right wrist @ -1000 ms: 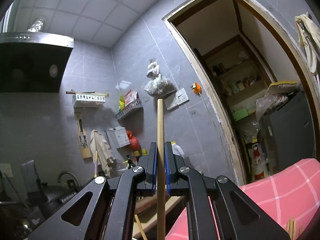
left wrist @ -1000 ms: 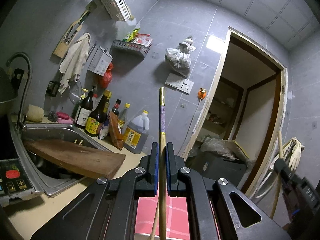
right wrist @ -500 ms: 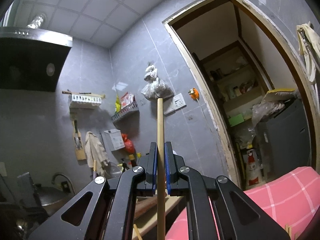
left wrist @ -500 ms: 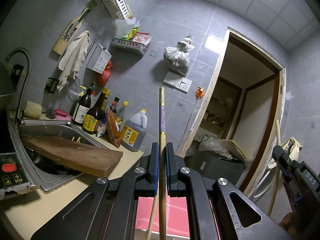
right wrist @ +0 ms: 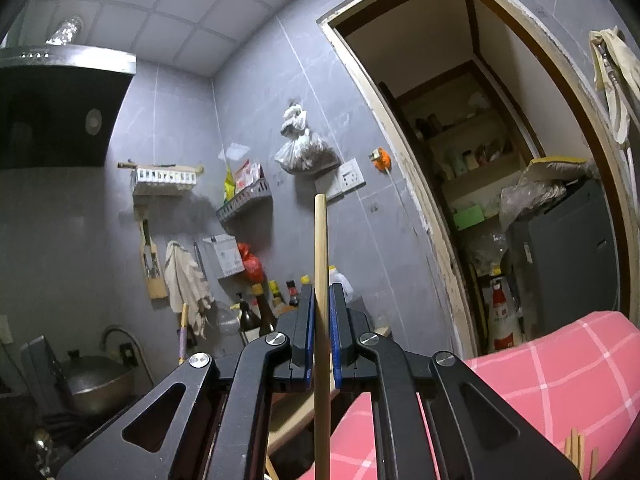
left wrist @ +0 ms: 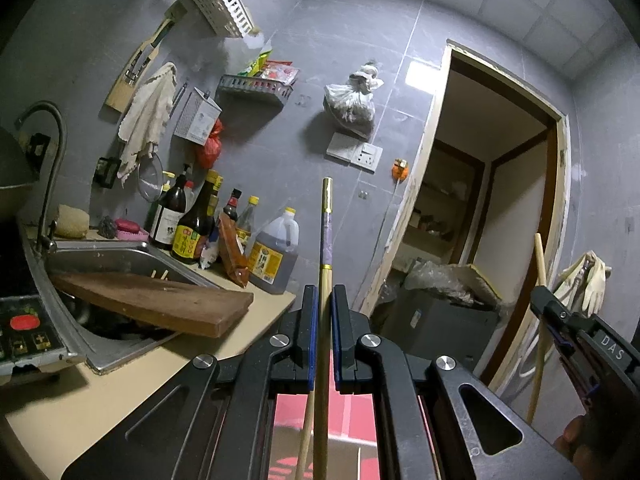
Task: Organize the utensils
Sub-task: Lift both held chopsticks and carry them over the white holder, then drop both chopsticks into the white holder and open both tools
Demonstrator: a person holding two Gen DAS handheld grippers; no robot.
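My left gripper point(left wrist: 324, 300) is shut on a chopstick point(left wrist: 326, 232) with a gold tip and a purple band, and the chopstick stands upright. A second pale stick point(left wrist: 306, 432) shows below the jaws over the pink cloth point(left wrist: 360, 408). My right gripper point(right wrist: 321, 300) is shut on a plain wooden chopstick point(right wrist: 321, 240), also upright. In the left wrist view the right gripper point(left wrist: 554, 314) sits at the far right with its chopstick point(left wrist: 540, 256). The decorated chopstick point(right wrist: 183, 328) appears low on the left in the right wrist view. Several more chopsticks point(right wrist: 576, 452) poke up at the bottom right.
A steel sink point(left wrist: 120, 254) holds a wooden cutting board point(left wrist: 160, 304), with bottles point(left wrist: 192, 224) and an oil jug point(left wrist: 276, 252) behind it on the beige counter point(left wrist: 120, 392). A white slotted basket point(left wrist: 224, 4) hangs on the wall. An open doorway point(right wrist: 480, 160) lies to the right.
Both grippers keep hold of their chopsticks. The right gripper sits slightly higher in the left wrist view and has tilted a little; otherwise nothing has shifted.
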